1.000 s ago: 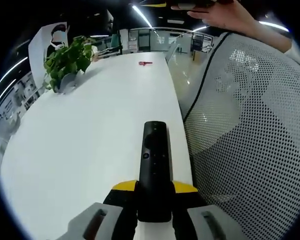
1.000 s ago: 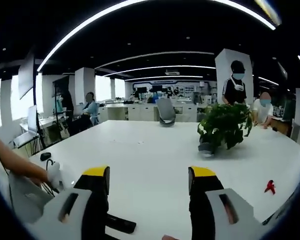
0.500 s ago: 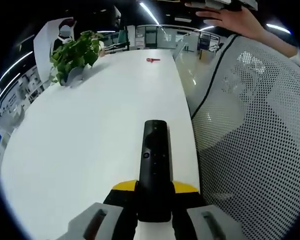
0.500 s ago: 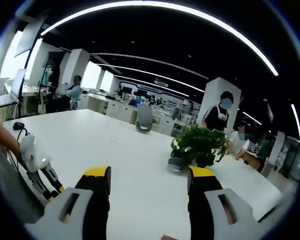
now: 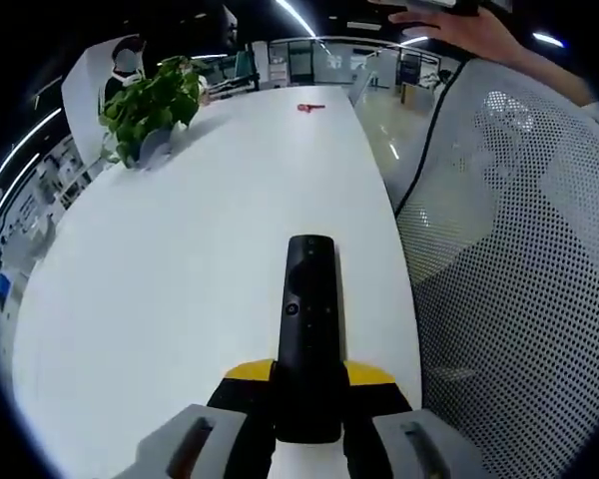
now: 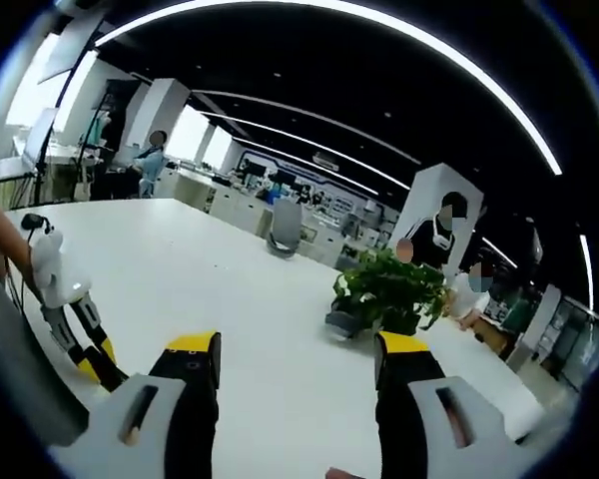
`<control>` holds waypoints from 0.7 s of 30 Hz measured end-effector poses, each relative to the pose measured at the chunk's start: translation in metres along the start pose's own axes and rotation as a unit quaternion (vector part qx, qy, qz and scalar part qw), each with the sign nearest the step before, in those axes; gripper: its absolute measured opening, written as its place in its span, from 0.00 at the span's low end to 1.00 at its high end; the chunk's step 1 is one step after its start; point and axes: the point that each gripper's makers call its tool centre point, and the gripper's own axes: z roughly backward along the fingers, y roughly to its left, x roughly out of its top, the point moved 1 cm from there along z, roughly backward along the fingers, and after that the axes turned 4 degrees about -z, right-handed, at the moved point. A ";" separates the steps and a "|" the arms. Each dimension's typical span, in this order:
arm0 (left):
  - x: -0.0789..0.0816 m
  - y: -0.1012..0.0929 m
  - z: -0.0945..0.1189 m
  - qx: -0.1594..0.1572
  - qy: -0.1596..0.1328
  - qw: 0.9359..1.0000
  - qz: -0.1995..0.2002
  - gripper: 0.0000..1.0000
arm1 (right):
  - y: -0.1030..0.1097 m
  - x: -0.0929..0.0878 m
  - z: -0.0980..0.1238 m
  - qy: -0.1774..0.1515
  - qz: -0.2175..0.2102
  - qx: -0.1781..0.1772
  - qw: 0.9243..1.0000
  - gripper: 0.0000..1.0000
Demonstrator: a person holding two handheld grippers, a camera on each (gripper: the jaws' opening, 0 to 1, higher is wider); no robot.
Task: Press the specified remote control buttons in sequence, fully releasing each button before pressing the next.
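Observation:
A long black remote control (image 5: 309, 309) points away from me over the white table (image 5: 180, 259); my left gripper (image 5: 309, 377) is shut on its near end, yellow-tipped jaws against both sides. The remote's buttons face up. In the right gripper view my right gripper (image 6: 299, 364) stands open above the table (image 6: 230, 299), with nothing between its yellow-tipped fingers (image 6: 195, 351). At the left of that view the left gripper (image 6: 75, 324) shows as a white body with yellow and black tips. A hand (image 5: 469, 25) shows at the top of the left gripper view.
A potted green plant (image 5: 150, 100) (image 6: 384, 294) stands on the table's far part. A small red object (image 5: 310, 107) lies near the far end. A white mesh chair back (image 5: 519, 259) stands close along the table's right edge. People and desks are far behind.
The left gripper view has shifted a little, the remote still gripped the same way. The right gripper view has tilted up, and the left gripper has come into its left side.

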 end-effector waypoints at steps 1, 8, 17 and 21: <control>0.001 0.000 0.000 -0.002 0.001 1.000 -0.002 0.23 | 0.000 0.000 0.000 0.000 0.005 -0.001 1.000 0.63; 0.006 0.014 0.003 -0.004 0.012 1.000 -0.021 0.23 | 0.002 -0.002 0.000 0.006 0.012 0.003 1.000 0.62; 0.009 0.041 0.007 0.001 0.026 0.999 -0.037 0.23 | 0.000 -0.003 0.001 0.009 0.012 -0.004 1.000 0.61; 0.006 0.048 0.006 -0.003 0.034 0.998 -0.043 0.23 | -0.002 -0.004 0.000 0.011 0.002 -0.004 1.000 0.62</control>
